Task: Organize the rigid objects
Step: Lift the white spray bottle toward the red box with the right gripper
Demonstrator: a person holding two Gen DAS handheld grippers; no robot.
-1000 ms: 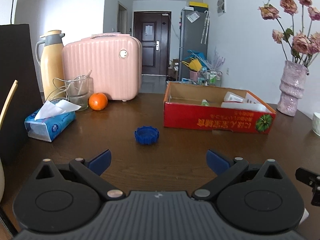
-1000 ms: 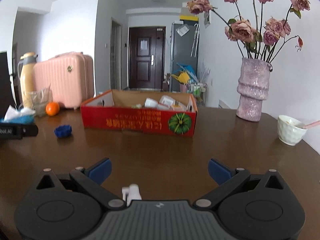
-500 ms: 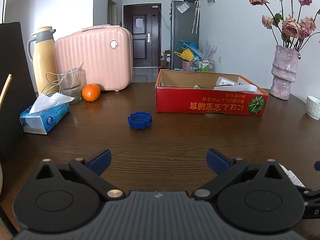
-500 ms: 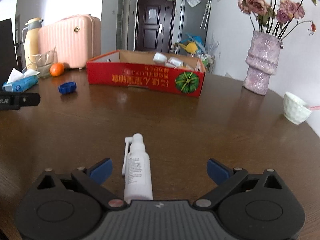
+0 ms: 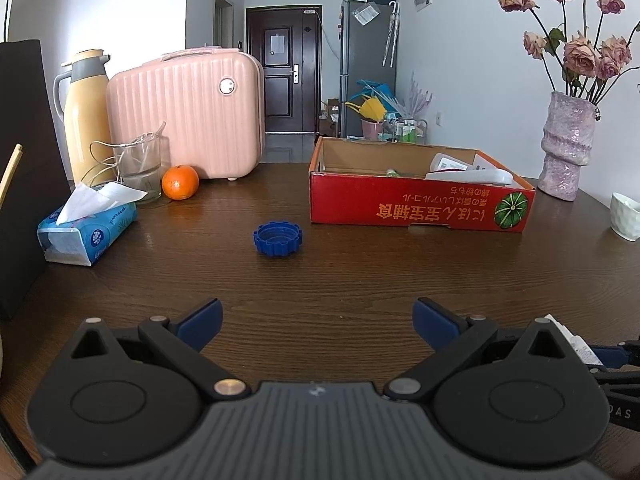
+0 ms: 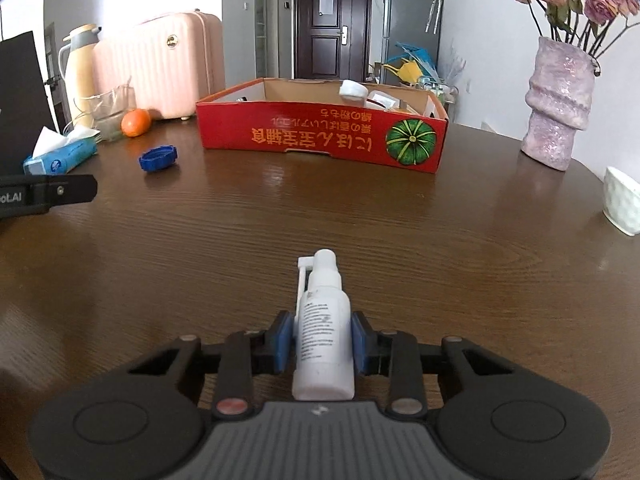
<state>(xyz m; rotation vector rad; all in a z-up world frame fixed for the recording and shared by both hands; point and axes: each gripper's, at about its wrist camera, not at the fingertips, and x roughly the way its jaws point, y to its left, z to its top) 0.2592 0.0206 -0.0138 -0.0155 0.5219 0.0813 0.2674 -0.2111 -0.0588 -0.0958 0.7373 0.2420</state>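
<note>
My right gripper [image 6: 322, 342] is shut on a white spray bottle [image 6: 324, 332] that lies on the brown table, nozzle pointing away from me. A blue bottle cap [image 5: 277, 238] lies on the table ahead of my left gripper [image 5: 318, 316], which is open and empty; the cap also shows in the right wrist view [image 6: 158, 157]. A red cardboard box [image 5: 420, 208] with several white items inside stands beyond, also in the right wrist view [image 6: 320, 140].
A tissue pack [image 5: 86, 230], an orange [image 5: 180, 182], a glass [image 5: 140, 168], a yellow thermos [image 5: 86, 112] and a pink case [image 5: 188, 116] stand at the back left. A pink vase [image 5: 566, 148] and a white cup [image 5: 626, 216] stand at right.
My right gripper moved forward over the white spray bottle and closed its fingers on it. My left gripper drew back a little from the blue cap and stayed open.
</note>
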